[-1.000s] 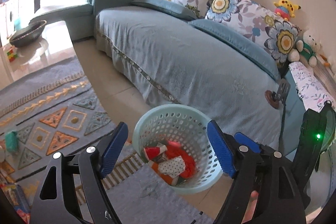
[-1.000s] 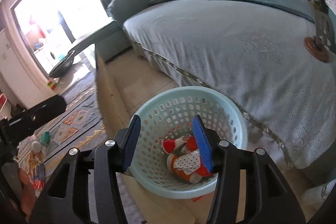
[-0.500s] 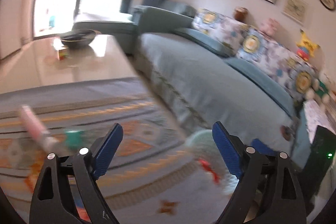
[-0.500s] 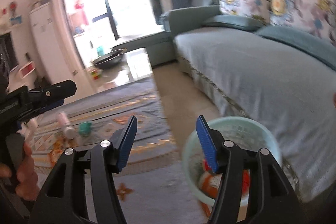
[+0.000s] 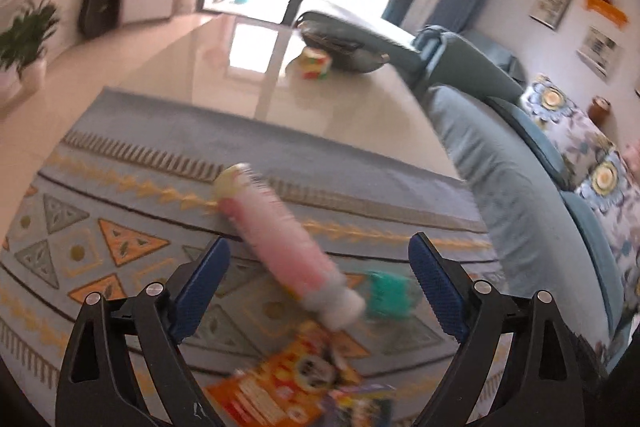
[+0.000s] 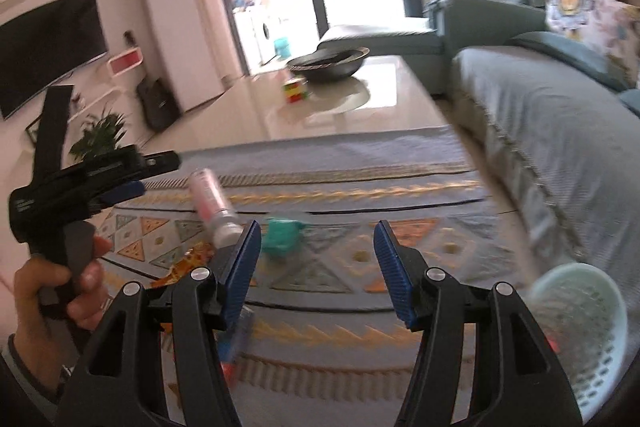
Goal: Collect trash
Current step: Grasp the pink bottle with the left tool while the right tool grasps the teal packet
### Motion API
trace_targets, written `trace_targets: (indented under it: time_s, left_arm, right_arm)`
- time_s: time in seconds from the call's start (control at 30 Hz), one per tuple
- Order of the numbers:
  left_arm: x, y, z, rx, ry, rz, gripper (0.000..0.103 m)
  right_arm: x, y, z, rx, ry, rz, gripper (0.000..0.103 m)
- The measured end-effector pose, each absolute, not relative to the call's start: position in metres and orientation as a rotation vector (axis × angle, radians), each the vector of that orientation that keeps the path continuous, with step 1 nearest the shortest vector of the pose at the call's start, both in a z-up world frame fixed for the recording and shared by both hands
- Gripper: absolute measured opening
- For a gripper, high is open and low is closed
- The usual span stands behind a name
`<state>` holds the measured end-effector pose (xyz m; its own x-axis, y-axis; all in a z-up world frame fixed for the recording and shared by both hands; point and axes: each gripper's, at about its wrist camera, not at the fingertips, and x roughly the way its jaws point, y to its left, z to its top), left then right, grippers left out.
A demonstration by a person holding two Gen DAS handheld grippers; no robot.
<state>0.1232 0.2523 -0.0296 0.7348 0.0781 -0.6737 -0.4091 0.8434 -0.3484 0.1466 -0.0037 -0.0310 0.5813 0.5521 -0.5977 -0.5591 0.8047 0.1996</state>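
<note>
A pink bottle [image 5: 280,247] with a white cap lies on the patterned rug, between my left gripper's [image 5: 318,285] open jaws but farther off. A crumpled teal scrap [image 5: 390,295] lies right of its cap, and an orange wrapper [image 5: 288,383] lies nearer me. In the right wrist view the bottle [image 6: 210,203], teal scrap [image 6: 282,237] and orange wrapper [image 6: 184,263] lie ahead to the left. My right gripper [image 6: 316,269] is open and empty. The pale green basket [image 6: 580,343] stands at lower right. The left gripper [image 6: 120,183] shows there too, held in a hand.
A grey-blue sofa [image 5: 520,179] runs along the right. A low glossy table [image 6: 340,107] behind the rug holds a dark bowl [image 6: 328,63] and a colour cube [image 6: 295,91]. A plant [image 6: 102,135] and TV wall stand at left.
Both grippers swung left, away from the basket and sofa, toward the rug. The pink bottle, teal scrap and orange wrapper are now close ahead. Both stayed open.
</note>
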Motion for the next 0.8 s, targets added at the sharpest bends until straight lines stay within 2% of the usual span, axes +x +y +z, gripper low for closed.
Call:
trace_targets:
  time_s: [0.37,0.67,0.73,0.77,0.8]
  left_arm:
    - [0.157,0.277,-0.088,-0.625,0.822,0.296,0.087]
    - [0.166,0.268,-0.108,-0.592,0.871,0.315,0.076]
    - [0.165,0.268,-0.108,-0.609,0.862,0.307,0.071]
    - [0.164,0.268,-0.109,-0.621,0.858,0.294,0.067]
    - [0.163,0.267,-0.108,-0.628,0.86,0.291,0.064]
  right_arm:
    - [0.171,0.077,-0.091,-0.16,0.764,0.688,0.055]
    - [0.19,0.094,-0.114,-0.178,0.832,0.628,0.055]
    - [0.195,0.098,-0.118,-0.187,0.87,0.643,0.049]
    - [0.195,0.097,-0.119,-0.186,0.869,0.642,0.042]
    - [0.195,0.096,-0.119,-0.182,0.866,0.637,0.038]
